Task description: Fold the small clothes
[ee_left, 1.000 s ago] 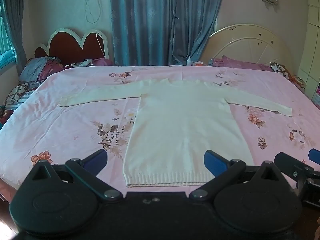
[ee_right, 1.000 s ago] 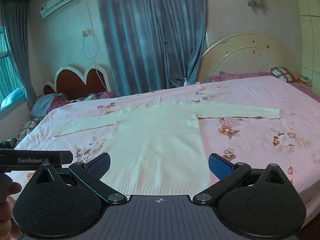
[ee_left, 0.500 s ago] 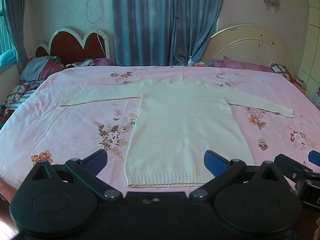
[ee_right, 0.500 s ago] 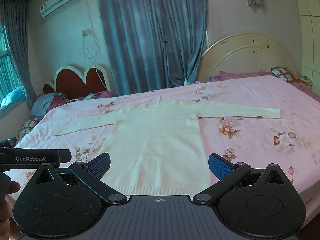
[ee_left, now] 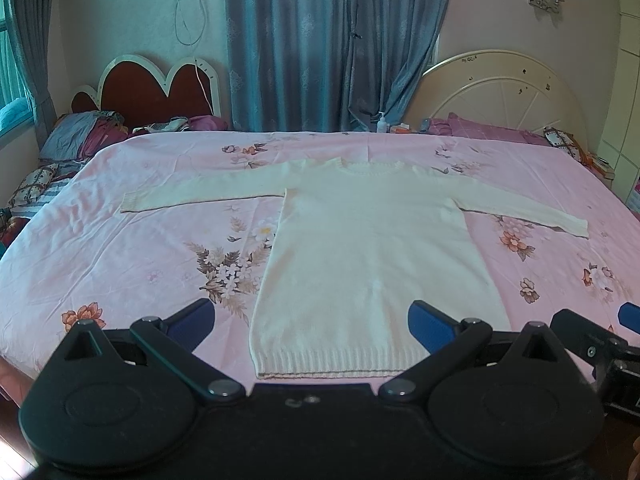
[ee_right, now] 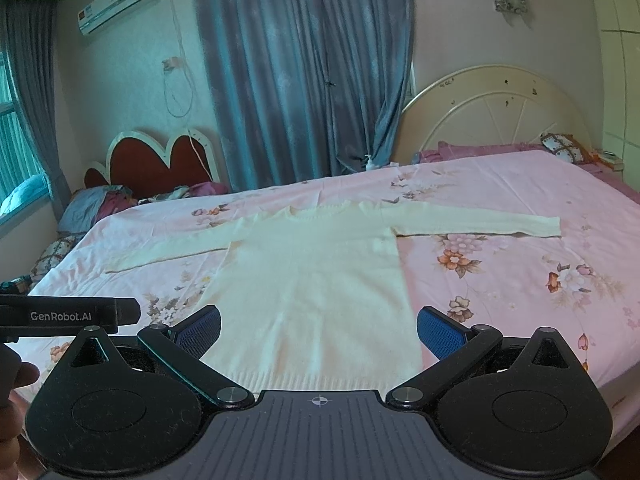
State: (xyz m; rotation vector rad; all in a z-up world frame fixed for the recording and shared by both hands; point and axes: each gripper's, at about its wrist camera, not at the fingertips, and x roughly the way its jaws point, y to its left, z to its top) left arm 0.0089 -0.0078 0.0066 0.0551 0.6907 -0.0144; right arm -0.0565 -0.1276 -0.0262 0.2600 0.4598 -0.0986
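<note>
Bedroom, pink floral bedsheet (ee_left: 120,248). Cream sweater (ee_left: 372,264) flat at frame centre, sleeves spread sideways. Left gripper (ee_left: 310,322) and right gripper (ee_right: 318,330) both wide open, empty, above hem. Better pinch sleeve cuff first, fold inward smoothly.

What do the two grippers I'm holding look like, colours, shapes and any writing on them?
The left gripper and the right gripper are alike: matte black bodies, two rounded teardrop housings, angled black link arms with silver pivot pins, and blue textured pads. The right one's base is ribbed grey with a small crosshair mark. White "GenRobot.AI" lettering marks the left gripper's side.
</note>
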